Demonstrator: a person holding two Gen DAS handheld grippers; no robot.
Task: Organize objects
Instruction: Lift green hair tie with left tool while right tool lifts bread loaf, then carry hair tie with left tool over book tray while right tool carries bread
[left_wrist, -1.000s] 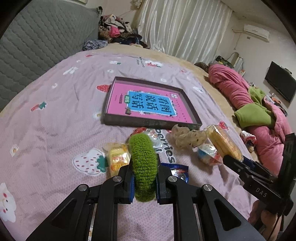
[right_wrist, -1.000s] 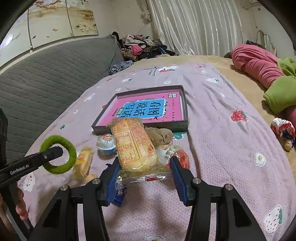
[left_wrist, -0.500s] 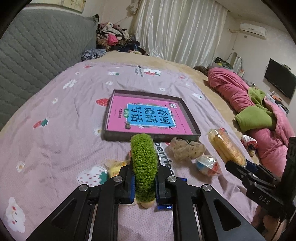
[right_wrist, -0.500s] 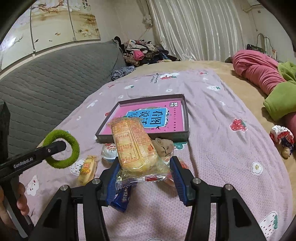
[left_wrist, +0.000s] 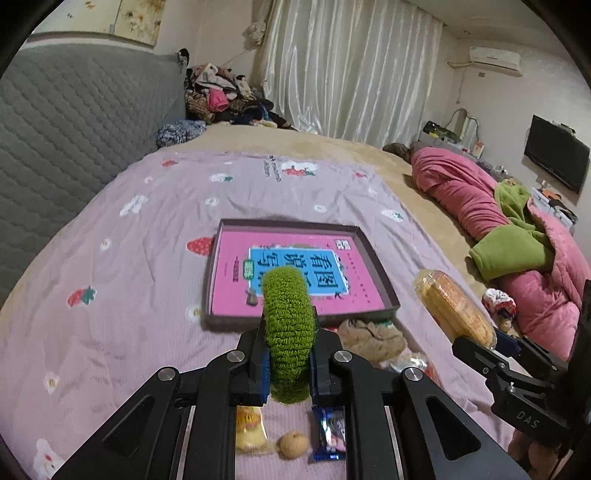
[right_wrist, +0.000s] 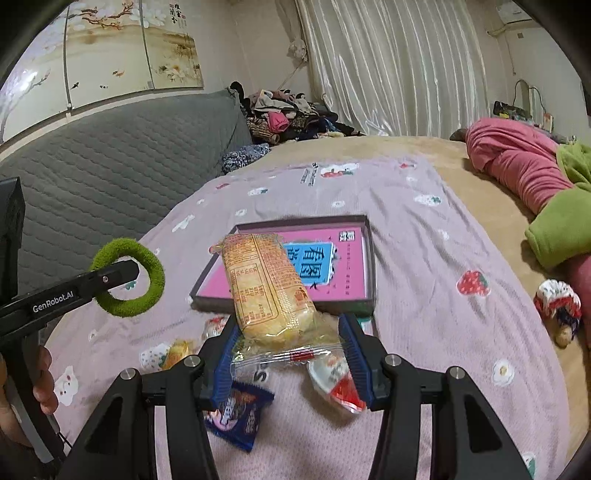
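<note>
My left gripper (left_wrist: 288, 363) is shut on a fuzzy green ring (left_wrist: 289, 328) and holds it in the air short of the shallow box (left_wrist: 218, 280) with the pink book in it. The ring also shows in the right wrist view (right_wrist: 127, 277). My right gripper (right_wrist: 286, 349) is shut on a long yellow snack packet (right_wrist: 267, 291), lifted above the bed in front of the same box (right_wrist: 371, 266). The packet also shows in the left wrist view (left_wrist: 452, 308).
Loose on the pink strawberry bedsheet (left_wrist: 122, 288) lie a brown fabric piece (left_wrist: 371, 336), a yellow snack (left_wrist: 249, 430), a small round nut (left_wrist: 293, 445), a blue wrapper (right_wrist: 236, 415) and a red-white packet (right_wrist: 332, 380). A pink and green quilt (left_wrist: 517, 221) is piled at right.
Both grippers have risen and moved forward toward the box, carrying the green ring and the yellow packet. The loose snacks now lie lower in both views.
</note>
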